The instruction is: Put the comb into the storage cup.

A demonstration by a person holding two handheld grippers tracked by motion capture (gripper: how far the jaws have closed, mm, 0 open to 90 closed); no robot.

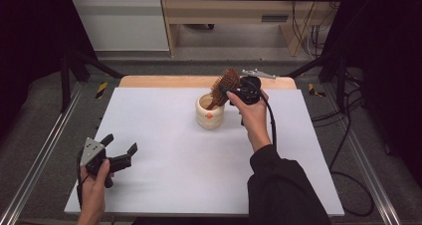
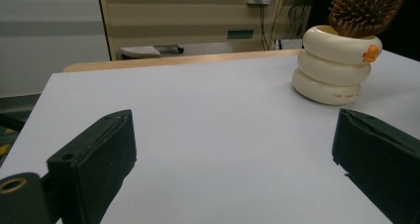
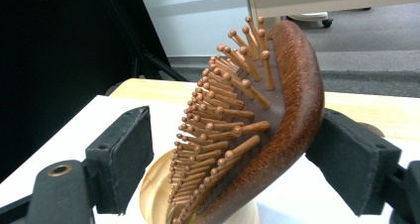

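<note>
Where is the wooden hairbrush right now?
In the high view the hairbrush stands handle-down in the cream cup, at the table's far middle, its head between the right gripper's open jaws.

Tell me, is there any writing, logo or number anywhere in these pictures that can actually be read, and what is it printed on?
Small dark lettering on the lowest ring of the cream, three-ringed ceramic cup: too small and blurred to read.
Orange mark on that cup's top ring: a picture, not text.
Brown wooden hairbrush with pin bristles standing in the cup: no writing visible.
White table top: no writing visible.
Nothing else legible.
</note>
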